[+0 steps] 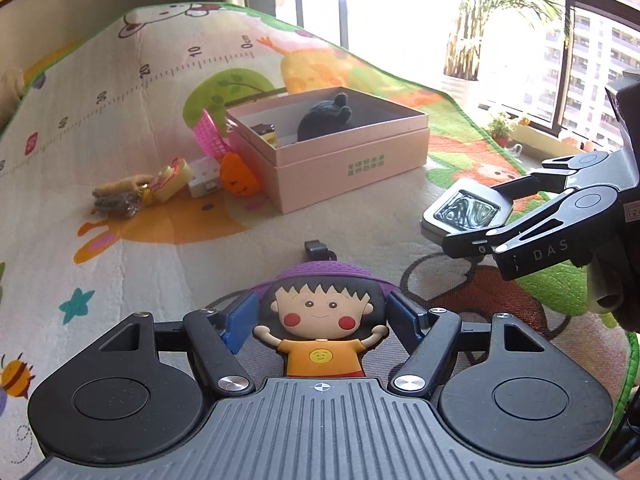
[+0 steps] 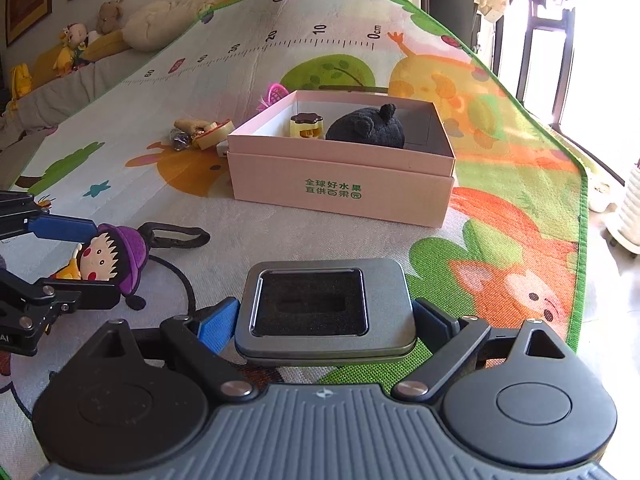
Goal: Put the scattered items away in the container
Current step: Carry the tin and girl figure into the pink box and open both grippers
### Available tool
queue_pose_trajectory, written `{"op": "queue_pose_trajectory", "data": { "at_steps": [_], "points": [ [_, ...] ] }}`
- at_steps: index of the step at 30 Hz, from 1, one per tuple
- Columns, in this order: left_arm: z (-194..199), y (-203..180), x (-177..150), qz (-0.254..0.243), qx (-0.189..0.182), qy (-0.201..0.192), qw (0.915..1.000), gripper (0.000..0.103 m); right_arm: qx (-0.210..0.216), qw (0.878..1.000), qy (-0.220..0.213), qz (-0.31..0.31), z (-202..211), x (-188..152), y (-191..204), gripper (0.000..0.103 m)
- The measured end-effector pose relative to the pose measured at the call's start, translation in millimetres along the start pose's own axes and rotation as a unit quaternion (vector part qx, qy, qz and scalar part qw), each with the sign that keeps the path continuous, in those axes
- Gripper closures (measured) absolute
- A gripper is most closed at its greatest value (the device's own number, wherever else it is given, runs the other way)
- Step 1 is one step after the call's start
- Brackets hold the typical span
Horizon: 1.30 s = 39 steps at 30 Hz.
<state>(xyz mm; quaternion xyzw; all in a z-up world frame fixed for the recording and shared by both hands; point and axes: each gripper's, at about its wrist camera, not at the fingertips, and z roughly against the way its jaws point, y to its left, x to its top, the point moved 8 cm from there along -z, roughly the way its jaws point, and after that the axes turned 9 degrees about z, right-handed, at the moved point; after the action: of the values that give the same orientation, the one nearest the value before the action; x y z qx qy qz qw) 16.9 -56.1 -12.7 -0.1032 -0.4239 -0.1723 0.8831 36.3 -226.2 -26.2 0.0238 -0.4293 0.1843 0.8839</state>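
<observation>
My left gripper [image 1: 322, 320] is shut on a cartoon girl keychain [image 1: 320, 316] with a purple hat; it also shows in the right wrist view [image 2: 108, 258]. My right gripper [image 2: 326, 320] is shut on a grey metal tin [image 2: 324, 310] with a clear window, also seen in the left wrist view [image 1: 466, 212]. The open pink box [image 1: 344, 160] sits ahead on the mat, also in the right wrist view [image 2: 340, 192]. It holds a black plush [image 2: 366, 128] and a small pudding toy [image 2: 306, 126].
Left of the box lie a pink basket [image 1: 210, 136], an orange toy [image 1: 238, 178], a white block [image 1: 204, 178] and several small toys [image 1: 140, 192]. Plush toys [image 2: 108, 24] rest beyond the play mat's [image 2: 500, 184] far left edge. Windows stand at the right.
</observation>
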Motion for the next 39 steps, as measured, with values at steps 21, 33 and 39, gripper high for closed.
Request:
{"op": "queue_pose_trajectory", "data": {
  "at_steps": [21, 33, 39],
  "points": [
    [40.1, -25.1, 56.4, -0.046, 0.004, -0.089, 0.9949, 0.027, -0.009, 0.998, -0.058, 0.033, 66.0, 17.0, -1.0, 0.011],
    [-25.3, -17.7, 146.3, -0.055, 0.005, -0.138, 0.9889, 0.027, -0.035, 0.995, -0.086, 0.039, 47.4, 66.1, -48.0, 0.011],
    [-72.7, -12.4, 183.6, -0.032, -0.018, -0.153, 0.9875, 0.027, -0.034, 0.996, -0.081, 0.023, 30.2, 91.1, -70.1, 0.011]
  ]
}}
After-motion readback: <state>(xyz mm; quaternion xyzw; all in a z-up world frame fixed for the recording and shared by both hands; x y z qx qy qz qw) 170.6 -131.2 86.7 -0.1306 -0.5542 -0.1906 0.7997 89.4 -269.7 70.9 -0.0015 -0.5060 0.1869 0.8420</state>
